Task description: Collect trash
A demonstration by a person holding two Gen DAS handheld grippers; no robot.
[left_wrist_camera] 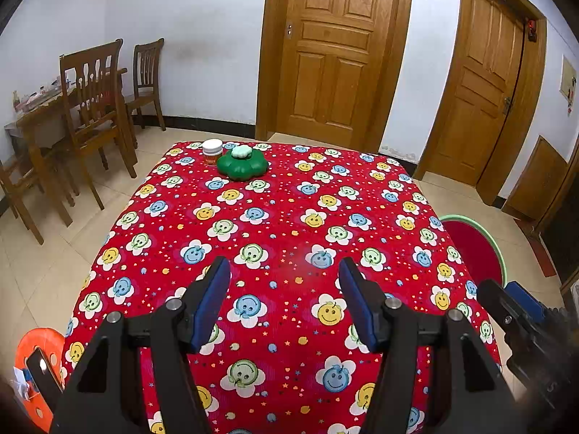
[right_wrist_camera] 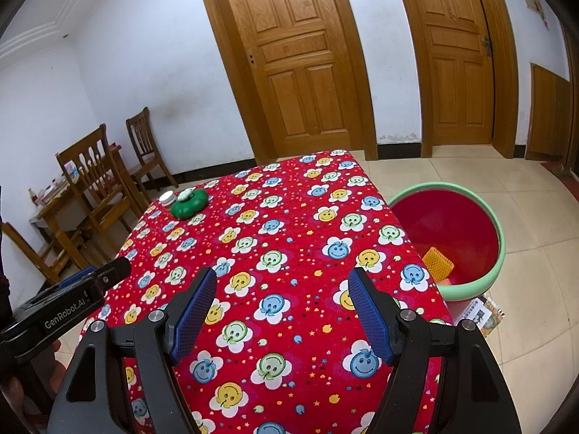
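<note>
We are holding the left gripper (left_wrist_camera: 284, 271) and right gripper (right_wrist_camera: 282, 282) over the red tablecloth (left_wrist_camera: 282, 217), both with fingers apart and empty. Only the right wrist view is showing an orange piece (right_wrist_camera: 438, 262) inside the bin (right_wrist_camera: 501, 249) at right; the left view is cutting the bin off.

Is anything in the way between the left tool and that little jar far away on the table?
No. Only bare tablecloth lies between the open left tool and the jar. The green flower thing sits beside the jar, not in front.
</note>
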